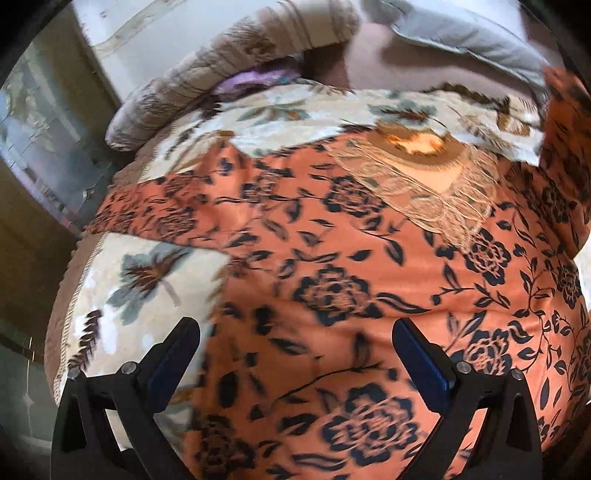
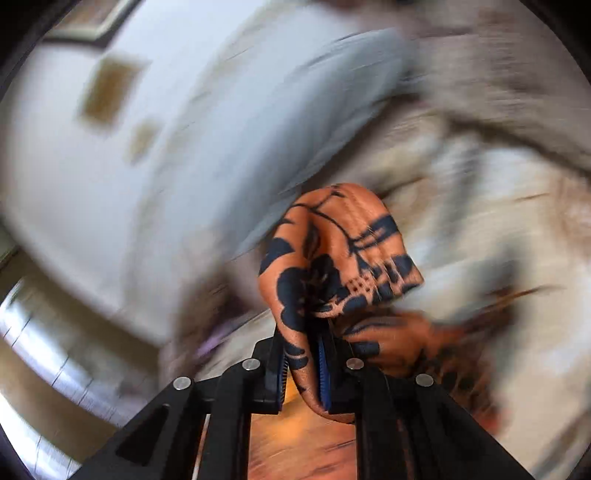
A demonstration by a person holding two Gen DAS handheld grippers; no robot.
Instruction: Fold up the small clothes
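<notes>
An orange garment with dark blue flowers (image 1: 369, 277) lies spread on a cream floral bedspread (image 1: 147, 280), with a lace neckline (image 1: 436, 195) toward the far side. My left gripper (image 1: 295, 332) is open just above the garment's near part, holding nothing. My right gripper (image 2: 301, 354) is shut on a bunched fold of the same orange garment (image 2: 332, 251), lifted off the bed; that view is heavily blurred. A raised orange part at the right edge of the left wrist view (image 1: 565, 147) stands above the bed.
A rolled patterned blanket (image 1: 221, 74) and a purple cloth (image 1: 251, 79) lie at the far side of the bed. A grey pillow (image 1: 461, 33) sits at the back right. The bed's left edge (image 1: 70, 295) drops to the floor.
</notes>
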